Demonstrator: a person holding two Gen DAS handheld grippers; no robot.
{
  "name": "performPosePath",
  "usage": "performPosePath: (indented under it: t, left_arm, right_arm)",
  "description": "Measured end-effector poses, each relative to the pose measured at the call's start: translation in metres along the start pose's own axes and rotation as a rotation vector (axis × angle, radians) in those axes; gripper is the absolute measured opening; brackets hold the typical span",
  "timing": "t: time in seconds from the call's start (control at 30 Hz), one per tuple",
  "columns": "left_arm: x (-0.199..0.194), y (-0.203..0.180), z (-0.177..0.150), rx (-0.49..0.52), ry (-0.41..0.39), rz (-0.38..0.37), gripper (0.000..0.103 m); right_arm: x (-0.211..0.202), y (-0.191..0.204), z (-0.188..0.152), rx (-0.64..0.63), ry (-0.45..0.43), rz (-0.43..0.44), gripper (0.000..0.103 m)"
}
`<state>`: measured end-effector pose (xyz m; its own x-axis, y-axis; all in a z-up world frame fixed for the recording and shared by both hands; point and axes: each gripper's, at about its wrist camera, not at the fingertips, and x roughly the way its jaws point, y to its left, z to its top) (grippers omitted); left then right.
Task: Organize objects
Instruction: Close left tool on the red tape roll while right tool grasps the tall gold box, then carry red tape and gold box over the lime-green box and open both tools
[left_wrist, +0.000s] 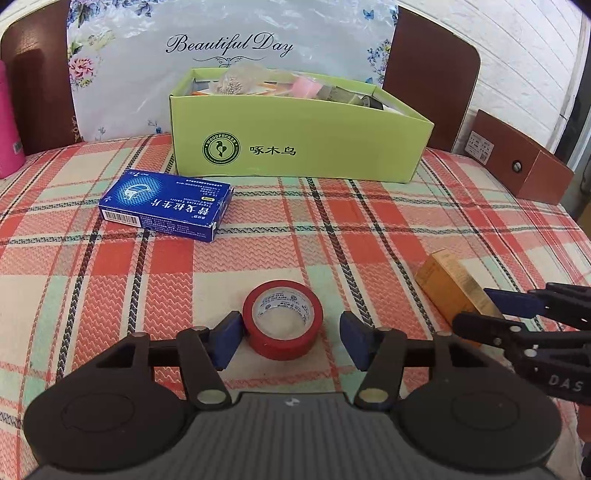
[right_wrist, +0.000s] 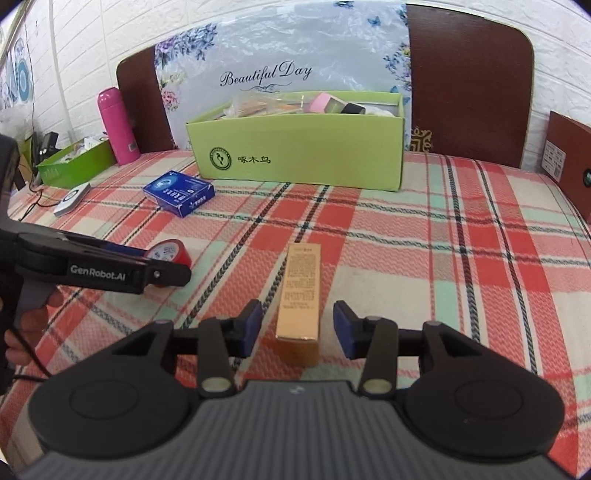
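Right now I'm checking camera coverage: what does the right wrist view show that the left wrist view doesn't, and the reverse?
Only the right wrist view: a green tray and a grey device at the table's far left, plus the whole pink bottle.

Only the left wrist view: the hole of the red tape roll, seen from above.

Both: green box, blue box, gold box, both open grippers.

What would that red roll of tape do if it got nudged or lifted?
The red tape roll lies flat on its side on the checked cloth, so a nudge would probably slide it, not roll it. It looks small and hollow, so likely light. Its round wall could slip between the left tool's open pads unless squeezed across the middle.
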<state>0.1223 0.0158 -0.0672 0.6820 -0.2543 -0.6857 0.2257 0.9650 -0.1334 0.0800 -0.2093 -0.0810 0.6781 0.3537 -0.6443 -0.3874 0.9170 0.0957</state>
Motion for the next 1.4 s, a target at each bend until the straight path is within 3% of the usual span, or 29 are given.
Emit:
performPosePath:
  t: [0.2, 0.27, 0.3, 0.43, 0.57, 0.83, 1.07, 1.4]
  left_arm:
    - [0.006, -0.001, 0.004, 0.008, -0.005, 0.017, 0.060]
    - [0.006, -0.002, 0.006, 0.017, -0.007, 0.027, 0.049]
    - [0.005, -0.001, 0.006, 0.020, -0.005, 0.023, 0.049]
    - [0.002, -0.001, 0.009, 0.001, 0.004, -0.014, 0.049]
    - [-0.011, -0.011, 0.023, 0.013, -0.042, -0.070, 0.049]
    - [-0.039, -0.022, 0.083, 0.075, -0.200, -0.099, 0.049]
    - [-0.040, -0.008, 0.154, 0.091, -0.313, -0.035, 0.049]
    - [0.022, 0.016, 0.232, 0.056, -0.295, -0.033, 0.049]
  right_arm:
    - [0.015, -0.001, 0.003, 0.007, 0.012, -0.019, 0.039]
    - [0.016, -0.002, 0.002, 0.007, 0.022, -0.018, 0.027]
    - [0.016, -0.002, 0.002, 0.008, 0.025, -0.018, 0.024]
    - [0.012, -0.001, 0.003, 0.011, 0.023, -0.007, 0.024]
    - [0.000, 0.001, 0.018, 0.003, -0.036, 0.005, 0.023]
    - [-0.014, -0.004, 0.073, -0.057, -0.178, -0.008, 0.023]
    - [-0.003, -0.018, 0.129, -0.105, -0.271, -0.064, 0.023]
    - [0.060, -0.053, 0.197, -0.077, -0.331, -0.060, 0.024]
